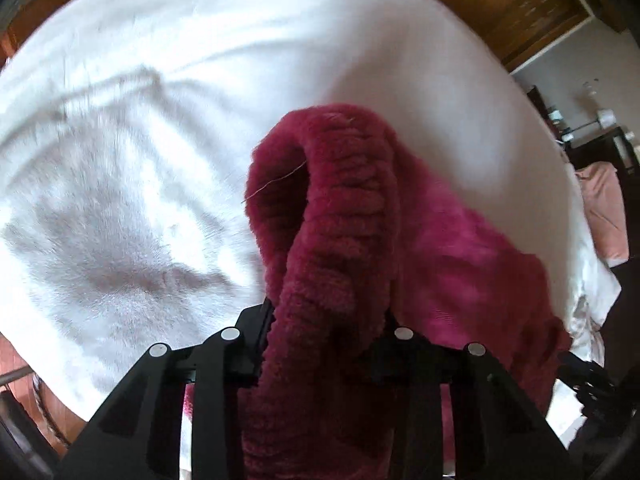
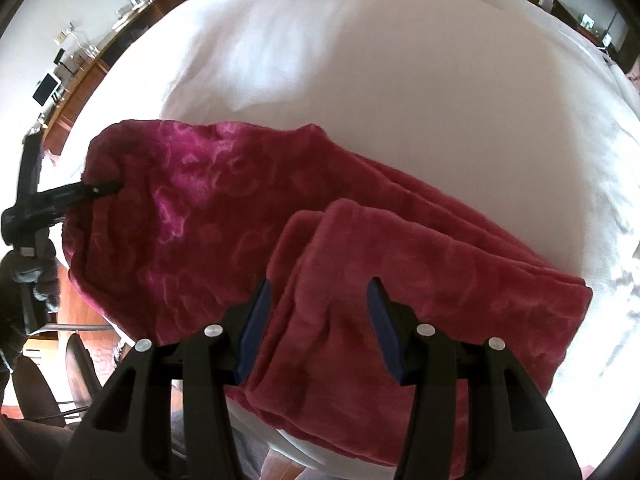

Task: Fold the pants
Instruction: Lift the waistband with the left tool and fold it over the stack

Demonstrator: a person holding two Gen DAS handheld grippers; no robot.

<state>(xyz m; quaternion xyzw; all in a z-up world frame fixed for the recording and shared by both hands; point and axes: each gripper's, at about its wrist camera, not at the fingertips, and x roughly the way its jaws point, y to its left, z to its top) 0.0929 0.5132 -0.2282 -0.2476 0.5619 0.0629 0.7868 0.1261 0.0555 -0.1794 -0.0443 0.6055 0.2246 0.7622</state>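
Fleece pants point(image 2: 248, 216), magenta-red, lie partly folded across white bed sheet point(image 2: 400, 100), waistband end toward the left of the right-wrist view, legs running right. At that left end the left gripper point(image 2: 102, 190) bites the ribbed waistband point(image 1: 340, 208); in its own cam the band rises in a loop btwn its jaws, which are clamped on it, w/ wrinkled sheet to the left and more of the garment trailing right. Right gripper point(image 2: 320, 292) hangs over a doubled fold near the middle-right of the pants; its jaws stand apart, blue pads point(image 2: 256, 320) either side of the fold, can't tell if touching the fabric. Far left bkgd: wooden shelf point(image 2: 80, 76) w/ small items, blurred.
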